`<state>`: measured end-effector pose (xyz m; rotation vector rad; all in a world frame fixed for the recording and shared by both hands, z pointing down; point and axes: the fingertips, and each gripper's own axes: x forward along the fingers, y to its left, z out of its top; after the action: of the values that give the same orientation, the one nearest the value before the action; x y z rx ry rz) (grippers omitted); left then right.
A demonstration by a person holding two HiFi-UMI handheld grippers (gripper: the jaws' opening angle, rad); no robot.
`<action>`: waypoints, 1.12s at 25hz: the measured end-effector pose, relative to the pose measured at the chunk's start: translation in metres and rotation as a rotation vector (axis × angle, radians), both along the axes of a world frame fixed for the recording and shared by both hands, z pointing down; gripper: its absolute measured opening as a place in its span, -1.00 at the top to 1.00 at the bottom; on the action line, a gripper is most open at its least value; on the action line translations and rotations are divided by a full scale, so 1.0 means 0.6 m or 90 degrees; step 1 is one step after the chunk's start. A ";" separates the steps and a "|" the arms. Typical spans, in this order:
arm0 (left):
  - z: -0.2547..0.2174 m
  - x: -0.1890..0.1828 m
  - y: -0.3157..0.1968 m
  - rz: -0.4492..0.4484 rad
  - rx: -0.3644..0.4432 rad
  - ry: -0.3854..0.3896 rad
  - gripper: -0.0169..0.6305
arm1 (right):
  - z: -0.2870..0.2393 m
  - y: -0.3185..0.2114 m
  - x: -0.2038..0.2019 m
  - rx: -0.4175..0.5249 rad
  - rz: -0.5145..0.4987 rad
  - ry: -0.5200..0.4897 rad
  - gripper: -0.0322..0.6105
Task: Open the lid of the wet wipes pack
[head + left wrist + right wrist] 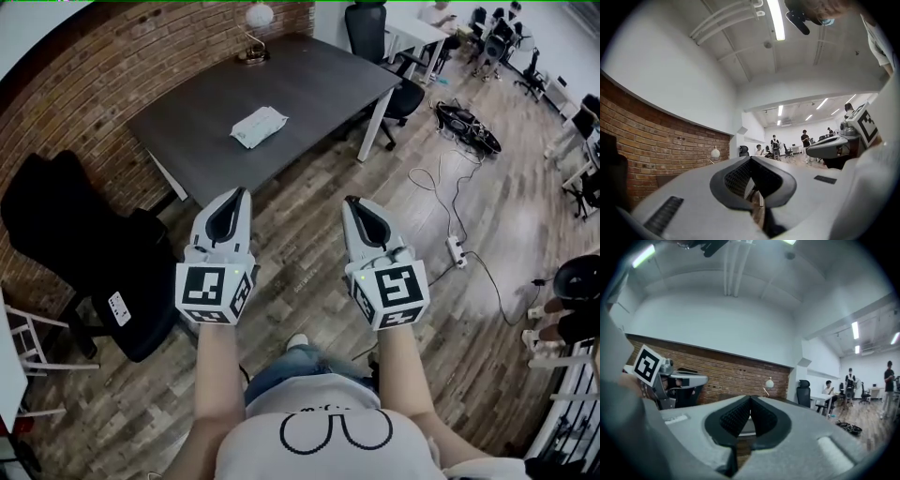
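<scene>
A white wet wipes pack (258, 126) lies flat near the middle of a dark grey table (319, 84), its lid down. My left gripper (238, 195) and right gripper (352, 203) are held side by side over the wooden floor, well short of the table's near edge. Both point toward the table. Each has its jaws together at the tips with nothing between them. In the left gripper view the left gripper (750, 158) is shut and the right gripper (829, 145) shows at the right. In the right gripper view the right gripper (750, 397) is shut too.
A black office chair (89, 258) stands left of me by the brick wall. A round lamp (256, 28) sits at the table's far end. Cables and a power strip (457, 248) lie on the floor to the right. Several people sit at desks far off.
</scene>
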<state>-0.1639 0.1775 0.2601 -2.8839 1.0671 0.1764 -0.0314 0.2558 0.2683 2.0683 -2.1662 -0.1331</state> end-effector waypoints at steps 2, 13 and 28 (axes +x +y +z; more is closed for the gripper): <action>0.004 0.002 -0.034 -0.003 -0.005 0.010 0.95 | 0.004 -0.027 0.019 -0.004 0.026 -0.004 0.91; 0.031 0.050 -0.154 -0.038 -0.024 0.028 0.95 | 0.024 -0.145 0.076 -0.016 -0.005 0.038 0.91; 0.050 0.258 -0.410 -0.156 -0.027 -0.009 0.95 | 0.037 -0.453 0.318 -0.018 -0.097 0.019 0.91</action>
<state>-0.0093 -0.0687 0.2898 -2.7527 1.4242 0.1214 0.1595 -0.0163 0.2908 1.8730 -2.2937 -0.1480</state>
